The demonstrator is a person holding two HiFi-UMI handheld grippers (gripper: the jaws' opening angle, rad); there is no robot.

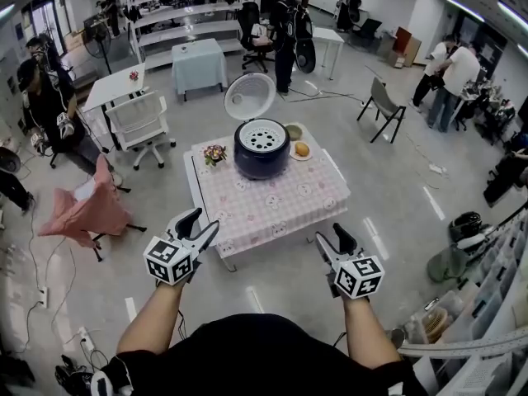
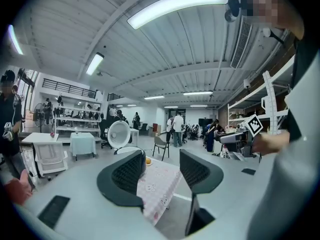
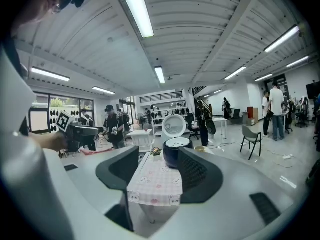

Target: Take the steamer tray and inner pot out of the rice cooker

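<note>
Steamer tray in cooker | left hand-held gripper gaping | right hand-held gripper gaping

Pale grey floor spreads through a big open hall. White shelving lines the far wall; a white swivel chair and a grey folding chair stand well apart. Strip lights cross the ribbed ceiling.

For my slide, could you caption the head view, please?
Left gripper and right gripper, open, face the rice cooker, lid up.
</note>
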